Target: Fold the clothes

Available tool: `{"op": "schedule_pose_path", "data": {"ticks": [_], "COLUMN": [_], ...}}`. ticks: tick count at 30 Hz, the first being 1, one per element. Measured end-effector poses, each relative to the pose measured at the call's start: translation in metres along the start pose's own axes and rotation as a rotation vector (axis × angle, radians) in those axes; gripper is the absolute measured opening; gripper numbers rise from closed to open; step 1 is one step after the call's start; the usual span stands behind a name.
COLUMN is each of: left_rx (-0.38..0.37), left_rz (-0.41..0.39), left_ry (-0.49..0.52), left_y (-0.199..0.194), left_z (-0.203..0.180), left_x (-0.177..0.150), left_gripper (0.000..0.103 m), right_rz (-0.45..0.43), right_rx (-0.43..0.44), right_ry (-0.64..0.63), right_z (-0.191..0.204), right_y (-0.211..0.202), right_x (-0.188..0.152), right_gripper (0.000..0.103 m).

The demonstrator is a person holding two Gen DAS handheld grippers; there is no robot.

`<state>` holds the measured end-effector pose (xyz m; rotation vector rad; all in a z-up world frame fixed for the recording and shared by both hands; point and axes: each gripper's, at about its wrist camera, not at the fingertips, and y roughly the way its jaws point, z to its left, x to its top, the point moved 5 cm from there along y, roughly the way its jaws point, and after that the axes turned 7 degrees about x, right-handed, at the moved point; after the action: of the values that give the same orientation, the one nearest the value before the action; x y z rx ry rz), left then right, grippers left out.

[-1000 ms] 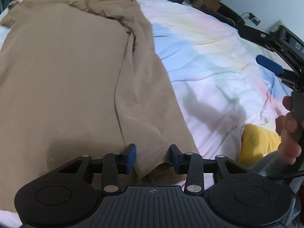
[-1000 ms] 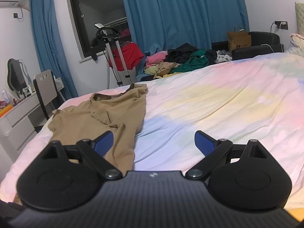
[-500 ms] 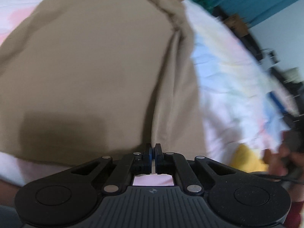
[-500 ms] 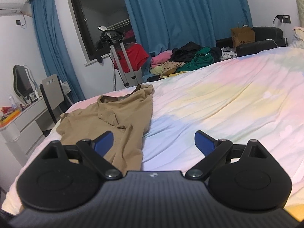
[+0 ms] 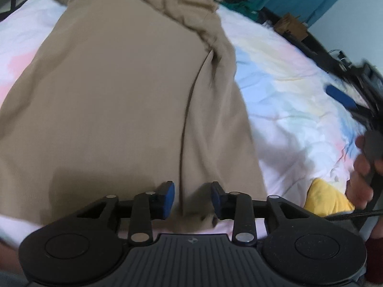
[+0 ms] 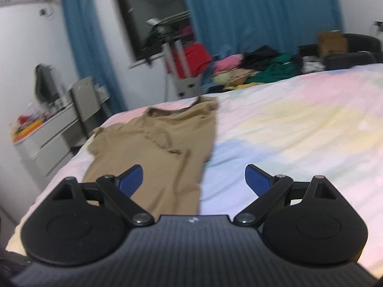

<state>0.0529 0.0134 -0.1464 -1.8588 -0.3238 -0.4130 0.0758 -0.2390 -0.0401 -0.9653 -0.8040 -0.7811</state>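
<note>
A tan shirt (image 5: 115, 91) lies flat on the pastel bed sheet (image 5: 287, 91), with its right side folded inward along a long crease. My left gripper (image 5: 192, 199) hovers over the shirt's near hem. Its jaws are opening, and the creased hem edge lies between the pads without being pressed. In the right wrist view the same shirt (image 6: 162, 148) lies ahead and to the left. My right gripper (image 6: 194, 179) stands wide open above the sheet (image 6: 299, 131) with nothing between its fingers. A hand (image 5: 363, 181) holds that right gripper at the right edge of the left wrist view.
A yellow cloth (image 5: 328, 203) lies at the bed's near right. Beyond the far end of the bed is a pile of clothes (image 6: 251, 69), a stand with a red garment (image 6: 189, 59) and a cardboard box (image 6: 331, 43). A chair (image 6: 88, 100) and a dresser (image 6: 45, 134) stand at the left.
The left jaws closed at the shirt's hem, then parted again. The left gripper shifted along the hem. The right gripper stayed open and drifted a little.
</note>
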Motion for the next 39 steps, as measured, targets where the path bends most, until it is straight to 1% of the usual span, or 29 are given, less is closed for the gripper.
{"op": "schedule_pose_path", "data": {"ticks": [3,5,7,10,11,14,15,16,17,19,20,21,22,23,24,25,26,27,30,33,35,36,39], "left_rx": [-0.028,-0.051,-0.065,-0.065,-0.066,-0.07,-0.067,-0.064,-0.061,-0.047,-0.046,-0.05,-0.053,-0.053,-0.052,-0.053,-0.059,-0.066,-0.075,-0.068,-0.052,-0.047,-0.032], "left_rz": [-0.007,-0.015,-0.025,-0.02,-0.014,-0.001,0.004,0.009,0.014,0.015,0.015,0.015,0.011,0.003,-0.005,-0.01,-0.013,-0.017,-0.029,-0.037,-0.036,-0.035,-0.03], "left_ry": [-0.018,-0.035,-0.042,-0.045,-0.047,-0.055,-0.049,-0.044,-0.038,-0.026,-0.023,-0.024,-0.021,-0.017,-0.015,-0.019,-0.029,-0.041,-0.065,-0.081,-0.09,-0.092,-0.09], "left_y": [0.004,0.004,0.004,0.012,0.015,0.023,0.024,0.026,0.027,0.031,0.033,0.033,0.031,0.029,0.027,0.025,0.023,0.02,0.012,0.006,0.005,0.007,0.013], "left_z": [-0.001,0.001,0.004,0.009,0.01,0.013,0.013,0.014,0.014,0.013,0.013,0.012,0.012,0.011,0.009,0.008,0.008,0.008,0.009,0.012,0.014,0.013,0.006], "left_x": [0.007,0.008,0.008,0.004,0.004,0.004,0.004,0.004,0.003,0.003,0.002,0.001,0.0,-0.001,-0.002,-0.003,-0.004,-0.004,-0.007,-0.012,-0.017,-0.018,-0.019], "left_gripper": [0.04,0.045,0.048,0.048,0.045,0.039,0.037,0.032,0.027,0.019,0.013,0.01,0.008,0.007,0.006,0.006,0.006,0.005,0.005,0.004,0.004,0.004,0.005], "right_rz": [0.059,0.099,0.141,0.208,0.222,0.254,0.264,0.271,0.277,0.271,0.264,0.261,0.26,0.269,0.287,0.297,0.298,0.295,0.247,0.182,0.159,0.155,0.153], "right_rx": [0.106,0.162,0.19,0.229,0.239,0.237,0.235,0.239,0.242,0.245,0.245,0.244,0.242,0.232,0.215,0.195,0.17,0.168,0.227,0.281,0.317,0.32,0.294], "right_ry": [-0.02,-0.036,-0.065,-0.072,-0.076,-0.091,-0.091,-0.09,-0.089,-0.09,-0.091,-0.092,-0.092,-0.102,-0.125,-0.161,-0.21,-0.243,-0.234,-0.182,-0.141,-0.132,-0.134], "right_z": [0.011,0.016,0.018,0.016,0.015,0.011,0.01,0.008,0.007,0.006,0.005,0.004,0.003,0.002,0.003,0.004,0.007,0.011,0.02,0.025,0.027,0.027,0.026], "right_y": [0.035,0.062,0.094,0.148,0.165,0.211,0.224,0.236,0.248,0.268,0.278,0.287,0.295,0.303,0.31,0.314,0.316,0.316,0.309,0.303,0.304,0.306,0.315], "right_x": [0.026,0.042,0.054,0.062,0.061,0.05,0.046,0.041,0.037,0.029,0.026,0.024,0.021,0.018,0.015,0.013,0.013,0.014,0.028,0.048,0.055,0.055,0.048], "right_gripper": [0.093,0.094,0.093,0.093,0.092,0.074,0.074,0.073,0.07,0.069,0.064,0.053,0.048,0.038,0.019,0.008,0.005,0.005,0.005,0.005,0.005,0.005,0.005]}}
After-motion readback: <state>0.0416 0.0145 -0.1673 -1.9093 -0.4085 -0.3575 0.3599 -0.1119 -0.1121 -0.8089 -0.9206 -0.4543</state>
